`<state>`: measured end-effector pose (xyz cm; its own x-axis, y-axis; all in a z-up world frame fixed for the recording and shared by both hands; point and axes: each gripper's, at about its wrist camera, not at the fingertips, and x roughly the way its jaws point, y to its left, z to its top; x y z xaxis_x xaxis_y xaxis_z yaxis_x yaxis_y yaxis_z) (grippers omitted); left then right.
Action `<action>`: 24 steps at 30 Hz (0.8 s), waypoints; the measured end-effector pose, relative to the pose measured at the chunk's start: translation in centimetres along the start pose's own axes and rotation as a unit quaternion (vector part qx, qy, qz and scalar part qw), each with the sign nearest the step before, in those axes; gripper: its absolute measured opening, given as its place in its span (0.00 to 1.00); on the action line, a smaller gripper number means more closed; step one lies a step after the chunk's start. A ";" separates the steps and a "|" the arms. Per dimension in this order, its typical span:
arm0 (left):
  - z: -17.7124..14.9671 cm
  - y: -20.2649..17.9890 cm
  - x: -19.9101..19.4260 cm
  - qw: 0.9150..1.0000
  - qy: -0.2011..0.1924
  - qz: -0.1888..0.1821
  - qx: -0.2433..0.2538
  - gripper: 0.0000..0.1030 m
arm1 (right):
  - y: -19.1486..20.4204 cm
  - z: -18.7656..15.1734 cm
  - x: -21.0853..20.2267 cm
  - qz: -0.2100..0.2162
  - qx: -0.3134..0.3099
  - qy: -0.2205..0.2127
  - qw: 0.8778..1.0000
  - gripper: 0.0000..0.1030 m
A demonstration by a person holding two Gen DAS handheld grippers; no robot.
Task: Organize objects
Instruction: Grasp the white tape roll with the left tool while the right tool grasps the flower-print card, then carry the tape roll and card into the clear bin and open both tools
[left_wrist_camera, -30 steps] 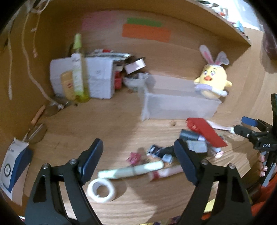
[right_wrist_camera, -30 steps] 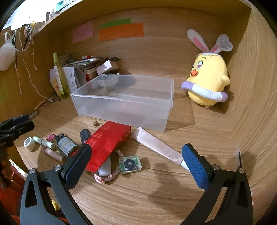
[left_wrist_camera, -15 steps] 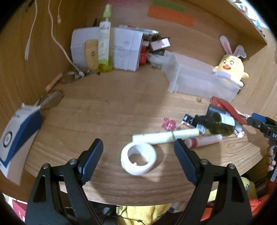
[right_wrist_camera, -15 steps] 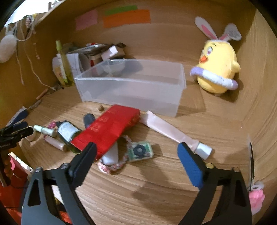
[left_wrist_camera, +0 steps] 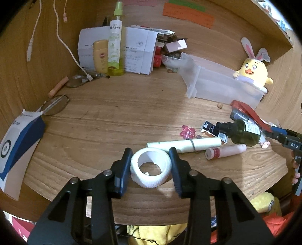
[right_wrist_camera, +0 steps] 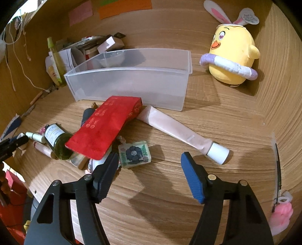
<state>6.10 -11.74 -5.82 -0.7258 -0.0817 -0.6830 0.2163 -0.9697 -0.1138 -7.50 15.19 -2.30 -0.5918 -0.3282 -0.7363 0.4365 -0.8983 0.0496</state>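
Tape roll [left_wrist_camera: 150, 169]: white, textured rim (hollow core), between left tongs [left_wrist_camera: 150, 167].

Left tool [left_wrist_camera: 151, 162] has closed onto the white tape roll [left_wrist_camera: 151, 170]; right tool [right_wrist_camera: 149, 167] has been narrowing

yellow chick plush [right_wrist_camera: 233, 54], orange sticky note [left_wrist_camera: 188, 14]

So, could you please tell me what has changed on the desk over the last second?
The left hand-held gripper came down over the white tape roll and its jaws have just been closing onto it. The right hand-held gripper dropped toward the green square trinket, jaws closing but empty. The clear bin stayed put.
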 end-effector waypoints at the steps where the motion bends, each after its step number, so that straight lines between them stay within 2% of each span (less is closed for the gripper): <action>1: 0.1 -0.1 -0.2 1.000 -0.004 -0.001 0.001 0.38 | 0.0 0.0 0.1 0.000 -0.002 0.001 1.000 0.63; 4: 0.6 -0.4 -0.7 1.000 -0.013 -0.006 0.001 0.38 | 0.3 0.4 0.6 0.002 -0.010 0.006 1.000 0.61; 6: 1.1 -0.6 -1.0 1.000 -0.019 -0.011 0.003 0.38 | 0.6 0.6 0.9 0.004 -0.018 0.012 1.000 0.55; 8: 1.7 -1.0 -1.2 1.000 -0.025 -0.018 0.007 0.38 | 0.7 0.7 1.5 0.009 -0.020 0.021 1.000 0.45; 10: 2.3 -1.6 -1.3 0.999 -0.030 -0.025 0.012 0.38 | 0.6 1.0 1.7 0.020 -0.017 0.023 0.999 0.41; 12: 2.8 -2.3 -1.3 0.999 -0.034 -0.033 0.017 0.38 | 0.4 1.1 1.8 0.024 -0.013 0.024 0.999 0.31; 17: 4.3 -4.4 -1.3 0.997 -0.049 -0.053 0.032 0.38 | -0.2 1.1 1.2 0.021 -0.005 0.014 1.000 0.30; 24: 6.7 -6.7 -1.4 0.994 -0.067 -0.070 0.042 0.38 | -1.4 2.3 -1.1 0.018 -0.001 -0.024 1.000 0.30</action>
<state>1.31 -6.64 0.75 -0.8270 0.0311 -0.5614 0.0552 -0.9892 -0.1361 -9.06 16.09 -0.01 -0.6081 -0.3738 -0.7004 0.4593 -0.8852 0.0736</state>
